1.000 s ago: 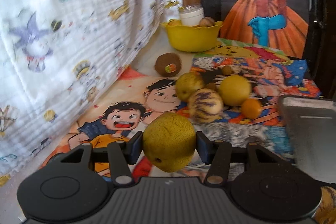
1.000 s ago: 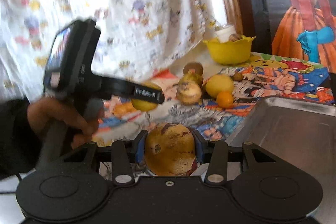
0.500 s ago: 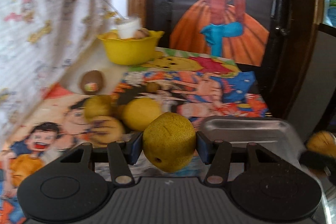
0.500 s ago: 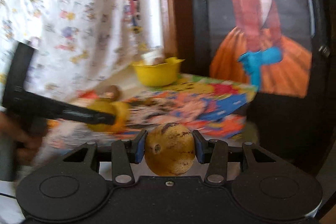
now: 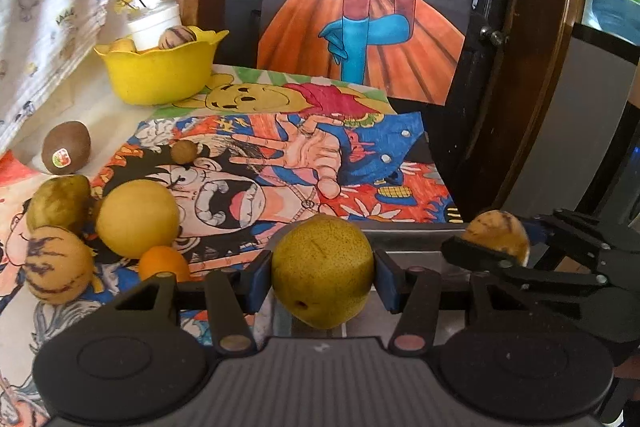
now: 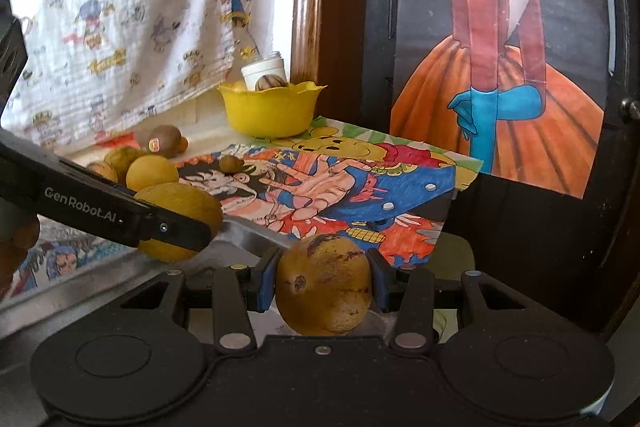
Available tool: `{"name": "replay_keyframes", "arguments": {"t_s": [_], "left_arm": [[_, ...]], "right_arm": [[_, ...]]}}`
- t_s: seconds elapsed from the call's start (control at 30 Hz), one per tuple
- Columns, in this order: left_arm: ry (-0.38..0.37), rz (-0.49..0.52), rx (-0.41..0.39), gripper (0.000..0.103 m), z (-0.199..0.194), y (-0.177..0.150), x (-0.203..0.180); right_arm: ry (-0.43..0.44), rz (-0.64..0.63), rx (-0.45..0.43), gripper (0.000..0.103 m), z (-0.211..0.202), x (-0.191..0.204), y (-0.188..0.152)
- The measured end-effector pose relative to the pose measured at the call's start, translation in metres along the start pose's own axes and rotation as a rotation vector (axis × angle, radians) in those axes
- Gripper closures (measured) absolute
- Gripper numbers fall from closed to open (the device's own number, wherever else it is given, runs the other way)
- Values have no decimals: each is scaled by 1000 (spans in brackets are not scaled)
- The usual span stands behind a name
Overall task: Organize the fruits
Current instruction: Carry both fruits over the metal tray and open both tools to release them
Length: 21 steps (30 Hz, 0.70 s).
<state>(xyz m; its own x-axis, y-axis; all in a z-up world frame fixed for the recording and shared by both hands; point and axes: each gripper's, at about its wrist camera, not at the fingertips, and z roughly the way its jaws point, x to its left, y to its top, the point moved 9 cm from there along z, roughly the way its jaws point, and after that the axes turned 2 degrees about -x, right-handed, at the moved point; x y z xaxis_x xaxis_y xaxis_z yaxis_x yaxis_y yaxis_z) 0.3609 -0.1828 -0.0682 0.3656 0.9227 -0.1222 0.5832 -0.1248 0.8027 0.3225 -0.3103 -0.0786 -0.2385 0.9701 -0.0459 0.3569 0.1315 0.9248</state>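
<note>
My left gripper [image 5: 323, 279] is shut on a yellow-green pear [image 5: 320, 255] above the near-left part of a metal tray [image 5: 416, 247]. My right gripper [image 6: 323, 287] is shut on a yellow fruit with brown streaks [image 6: 324, 263], over the tray's right side. The left wrist view shows the right gripper [image 5: 496, 241] with its fruit [image 5: 500, 229] at the right. In the right wrist view the pear [image 6: 188, 201] and a left finger [image 6: 168, 229] hang over the tray [image 6: 80, 287]. Loose fruit lies left of the tray: a yellow round fruit [image 5: 136, 219], a striped melon [image 5: 58, 269], an orange [image 5: 162, 263], a kiwi [image 5: 66, 147].
A yellow bowl [image 5: 160, 75] at the back left holds a striped fruit [image 5: 176, 37]; a white jar [image 5: 154, 23] stands behind it. Cartoon sheets [image 5: 320, 147] cover the table, which ends at the right. A patterned cloth [image 6: 120, 7] hangs left; a painting [image 6: 500, 87] stands behind.
Both grippers have swung to the right, away from the fruit pile, and now hang over the metal tray. Each still holds its fruit.
</note>
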Motion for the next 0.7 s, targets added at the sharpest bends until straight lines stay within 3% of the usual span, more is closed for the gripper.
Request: {"name": "replay_keyframes", "arguments": {"t_s": [0.37,0.7], "left_arm": [[11,17,8,45,8,-7,2],[20,-45,-52,32,-11,3,12]], "right_arm": [[-39,-45,19,54,3,2,-8],[-58,-34,-18,34,-18,8,-4]]}}
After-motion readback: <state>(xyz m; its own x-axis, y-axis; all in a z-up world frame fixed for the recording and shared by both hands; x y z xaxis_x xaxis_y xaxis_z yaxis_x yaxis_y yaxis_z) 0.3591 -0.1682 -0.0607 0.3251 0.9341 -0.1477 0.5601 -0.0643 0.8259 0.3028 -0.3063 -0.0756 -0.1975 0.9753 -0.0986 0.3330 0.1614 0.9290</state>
